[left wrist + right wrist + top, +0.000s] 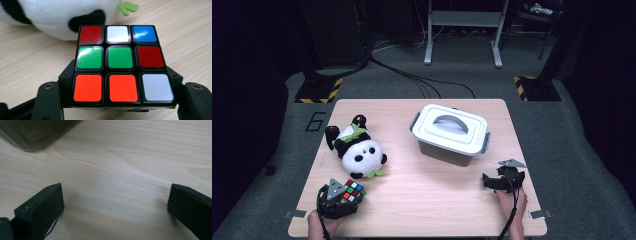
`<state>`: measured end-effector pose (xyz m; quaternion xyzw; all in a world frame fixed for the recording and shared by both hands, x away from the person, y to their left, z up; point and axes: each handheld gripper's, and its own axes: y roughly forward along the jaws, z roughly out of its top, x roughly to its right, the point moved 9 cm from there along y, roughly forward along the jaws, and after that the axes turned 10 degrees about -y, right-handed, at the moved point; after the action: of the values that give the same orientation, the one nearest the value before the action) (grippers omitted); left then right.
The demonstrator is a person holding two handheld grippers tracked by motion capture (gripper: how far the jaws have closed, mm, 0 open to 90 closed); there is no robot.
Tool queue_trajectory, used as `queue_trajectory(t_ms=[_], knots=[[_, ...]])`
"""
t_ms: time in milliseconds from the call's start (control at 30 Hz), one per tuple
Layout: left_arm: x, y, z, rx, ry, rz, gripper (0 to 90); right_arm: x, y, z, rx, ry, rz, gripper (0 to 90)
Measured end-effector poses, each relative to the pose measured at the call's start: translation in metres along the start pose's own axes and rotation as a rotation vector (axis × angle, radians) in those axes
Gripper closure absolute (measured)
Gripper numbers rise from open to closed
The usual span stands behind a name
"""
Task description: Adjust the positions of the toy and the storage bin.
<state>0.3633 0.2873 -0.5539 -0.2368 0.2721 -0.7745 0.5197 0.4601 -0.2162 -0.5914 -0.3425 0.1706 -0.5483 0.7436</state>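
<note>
At the near left corner of the table, the left gripper has its jaws closed against the two sides of a puzzle cube, gripping it just in front of the person's left hand. The high view shows the cube small and partly covered by the gripper's grey plate; the left gripper view shows its upper face plainly: red, white, blue along the far row, green, green, dark red in the middle, orange, orange, white nearest. Just beyond it lies a plush panda, cut off at the top of the left gripper view. Farther right sits a lidded storage box, whose dark lower corner alone enters the right gripper view. At the near right, the right gripper has its jaws wide apart, holding nothing, with bare wood between them.
</note>
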Motion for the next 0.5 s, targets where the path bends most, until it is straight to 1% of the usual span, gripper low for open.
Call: queue_trajectory(t_ms=[67,100,133,167,267,300,333,500], knots=[[-0.006,-0.001,-0.001,-0.003,-0.003,0.016,34.2,0.0,0.0,0.0,0.0,-0.001,0.0,0.0],[-0.007,-0.002,-0.001,-0.001,-0.013,0.018,34.2,0.0,0.0,0.0,0.0,-0.001,0.0,0.0],[-0.01,-0.003,-0.001,-0.002,-0.01,0.025,34.2,0.0,0.0,0.0,0.0,-0.001,0.0,0.0],[-0.013,-0.003,-0.001,-0.001,-0.021,0.028,34.2,0.0,0.0,0.0,0.0,-0.001,0.0,0.0],[-0.022,-0.005,0.0,0.001,-0.033,0.046,34.2,0.0,0.0,0.0,0.0,-0.001,0.0,0.0],[-0.025,-0.004,0.001,0.012,-0.043,0.053,34.2,0.0,0.0,0.0,0.0,-0.001,0.0,0.0],[-0.028,-0.005,0.001,0.004,-0.048,0.054,34.2,0.0,0.0,0.0,0.0,0.0,0.0,0.0],[-0.045,-0.006,0.006,0.014,-0.073,0.075,34.2,0.0,0.0,0.0,0.0,0.0,0.0,0.0]])
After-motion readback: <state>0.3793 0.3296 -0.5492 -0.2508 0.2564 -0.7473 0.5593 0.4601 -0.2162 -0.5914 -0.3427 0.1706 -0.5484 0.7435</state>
